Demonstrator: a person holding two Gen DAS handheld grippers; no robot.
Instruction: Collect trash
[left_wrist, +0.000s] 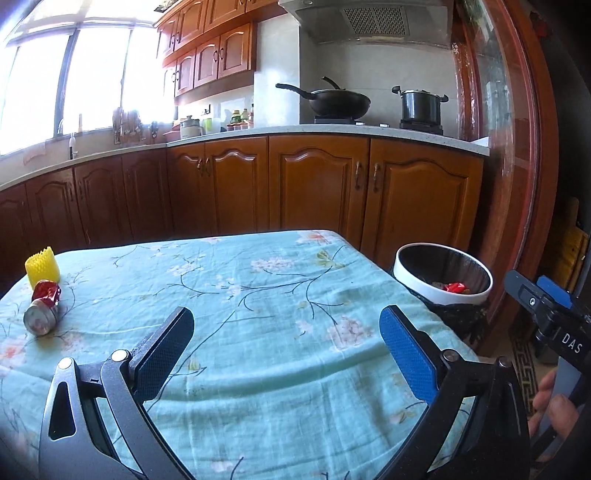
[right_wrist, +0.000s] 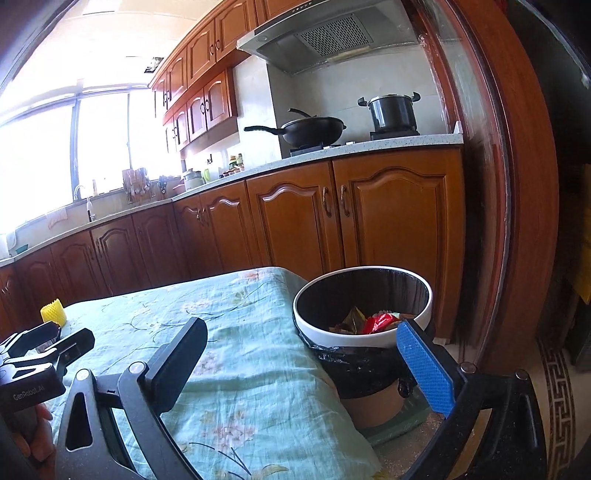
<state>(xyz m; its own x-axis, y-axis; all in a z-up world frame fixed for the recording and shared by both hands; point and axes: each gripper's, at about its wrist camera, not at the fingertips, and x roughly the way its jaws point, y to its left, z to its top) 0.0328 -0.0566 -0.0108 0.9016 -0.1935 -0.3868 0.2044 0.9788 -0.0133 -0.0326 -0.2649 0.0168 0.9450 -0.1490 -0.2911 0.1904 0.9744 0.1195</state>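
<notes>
Bright daylight via blown-out window (left_wrist: 66, 85), fisheye bend w/ dark corners, maybe slight edge blur.

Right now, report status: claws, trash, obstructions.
Left claw open, empty; right claw open, empty. Crushed red can and yellow foam sleeve on floral tablecloth. White-rimmed bin beside table, path unobstructed.

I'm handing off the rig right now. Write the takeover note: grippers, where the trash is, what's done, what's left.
Left gripper: open, empty, over the table.
Right gripper: open, empty, at the table's right edge near the trash bin.
Done: a red wrapper and other scraps lie in the bin.
Left: crushed red can lying on its side at the table's far left, and the yellow foam net standing just behind it.
</notes>
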